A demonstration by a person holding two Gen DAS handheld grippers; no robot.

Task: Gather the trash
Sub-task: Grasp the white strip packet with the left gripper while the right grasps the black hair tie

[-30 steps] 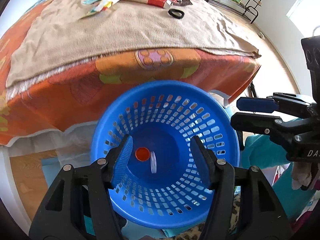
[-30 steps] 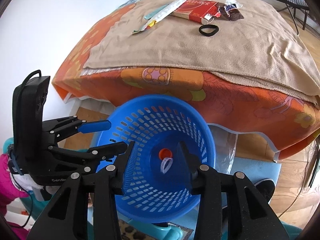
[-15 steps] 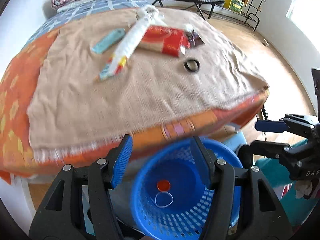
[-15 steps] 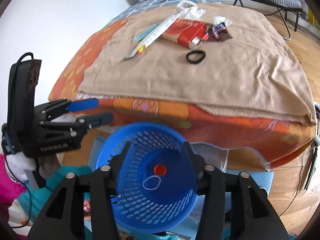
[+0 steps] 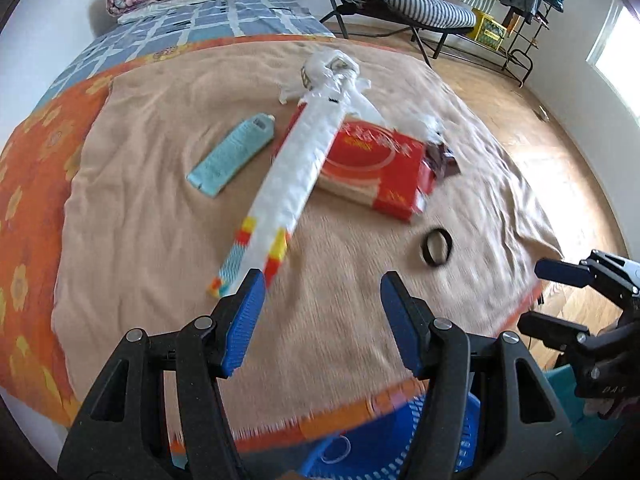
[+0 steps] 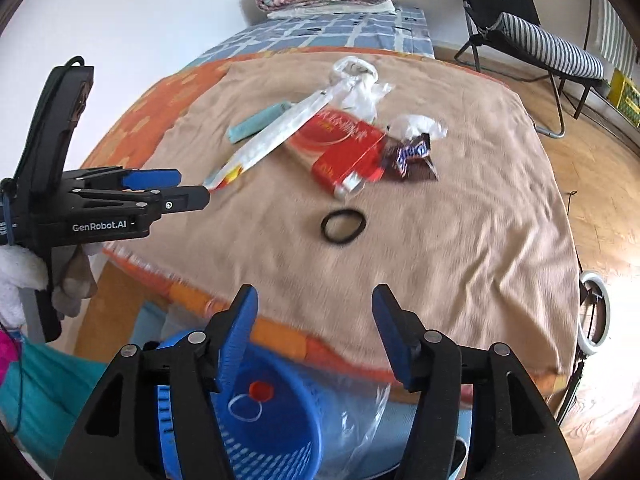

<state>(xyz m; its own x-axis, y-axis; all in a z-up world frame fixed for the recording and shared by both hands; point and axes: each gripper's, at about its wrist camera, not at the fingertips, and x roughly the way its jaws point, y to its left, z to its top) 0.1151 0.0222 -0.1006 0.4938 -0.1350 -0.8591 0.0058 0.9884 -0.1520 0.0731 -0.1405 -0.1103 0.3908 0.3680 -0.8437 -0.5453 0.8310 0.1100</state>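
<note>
- Blue basket sits on the floor just below the near edge of the bed, and it already holds 2 bits: an orange cap and a clear ring.
- Plenty left, I'd say: on the tan blanket lie a long white wrapper, a red box, a teal packet, a candy wrapper, crumpled white plastic and a black hair tie.
- Left gripper hovers over the blanket, fingers wide apart, nothing between them.
- Right gripper the same: fingers spread, empty, above the near bed edge.
- The white wrapper's long axis runs diagonally, striped red-and-yellow end toward the grippers, knotted end toward the far pillows; its middle lies across the red box.
- That striped tip sits just ahead of the left gripper's left finger, so it looks like the likeliest next pick.
</note>
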